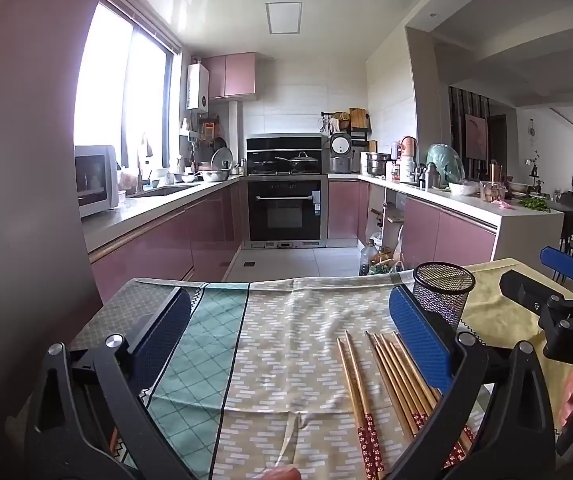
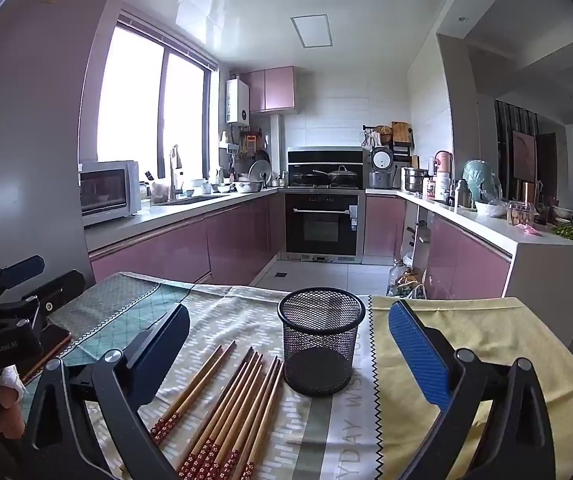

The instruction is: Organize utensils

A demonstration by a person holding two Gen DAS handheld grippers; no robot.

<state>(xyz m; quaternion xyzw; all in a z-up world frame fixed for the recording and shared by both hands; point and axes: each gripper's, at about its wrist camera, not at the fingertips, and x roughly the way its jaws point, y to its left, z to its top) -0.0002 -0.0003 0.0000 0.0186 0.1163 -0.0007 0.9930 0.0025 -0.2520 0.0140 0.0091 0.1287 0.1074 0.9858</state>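
Observation:
Several wooden chopsticks (image 1: 390,376) with red patterned ends lie flat on the tablecloth; they also show in the right wrist view (image 2: 230,404). A pair lies slightly apart to their left (image 2: 192,390). A black mesh cup (image 2: 320,340) stands upright and empty just right of them, also in the left wrist view (image 1: 444,294). My left gripper (image 1: 290,328) is open and empty above the cloth, its right finger beside the chopsticks. My right gripper (image 2: 290,348) is open and empty, the cup between its fingers' line of sight.
A patchwork tablecloth (image 1: 278,328) covers the table, whose far edge drops to the kitchen floor. The right gripper's body (image 1: 558,312) shows at the right of the left wrist view; the left gripper's body (image 2: 10,308) shows at the left of the right wrist view. A phone-like dark object (image 2: 52,344) lies at left.

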